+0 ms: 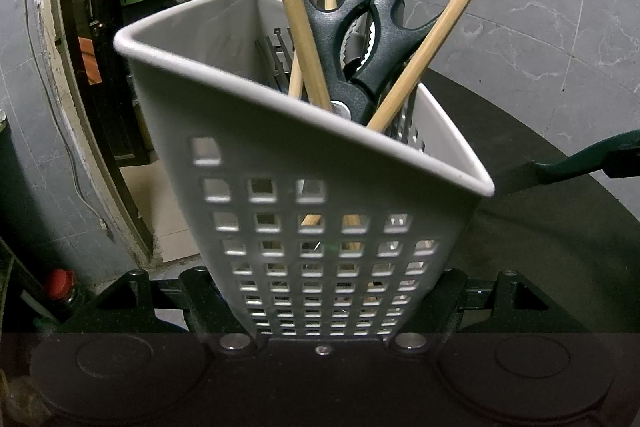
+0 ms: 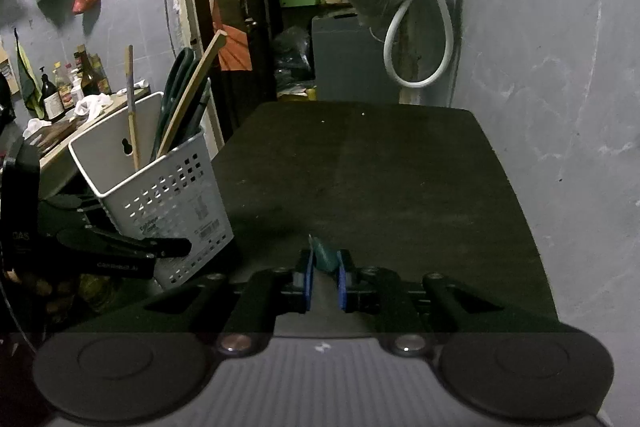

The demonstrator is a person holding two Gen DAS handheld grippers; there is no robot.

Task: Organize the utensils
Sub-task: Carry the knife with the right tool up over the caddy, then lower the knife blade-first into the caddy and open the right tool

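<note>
White plastic caddy [image 1: 320, 235]: perforated with square holes, tilted, clamped by its lower walls between the left tongs [image 1: 322, 327]; seen from the right wrist, it stands at the tabletop's left edge [image 2: 160, 187].
Caddy contents: dark-handled scissors [image 1: 360, 27], handles up; bamboo chopsticks [image 1: 436, 31], one leaning right past the rim; a chopstick with a purple-wrapped top [image 1: 296, 11]; metal utensil tips deeper inside, too hidden to identify.
Left tongs state: closed on the caddy's sides, spread as wide as its base.
Right tongs [image 2: 325, 281]: blue pads nearly together, pinching a small dark green item [image 2: 324, 255]; what it is cannot be told.
Green item location: low over the tabletop's near middle, right of the caddy; also visible as a green handle at the right edge of the left wrist view [image 1: 588, 155].
Tabletop [image 2: 380, 167]: dark, matte; bare across centre and right.
Edges: far edge meets a doorway; grey marbled wall [image 2: 560, 87] close along the right side.
</note>
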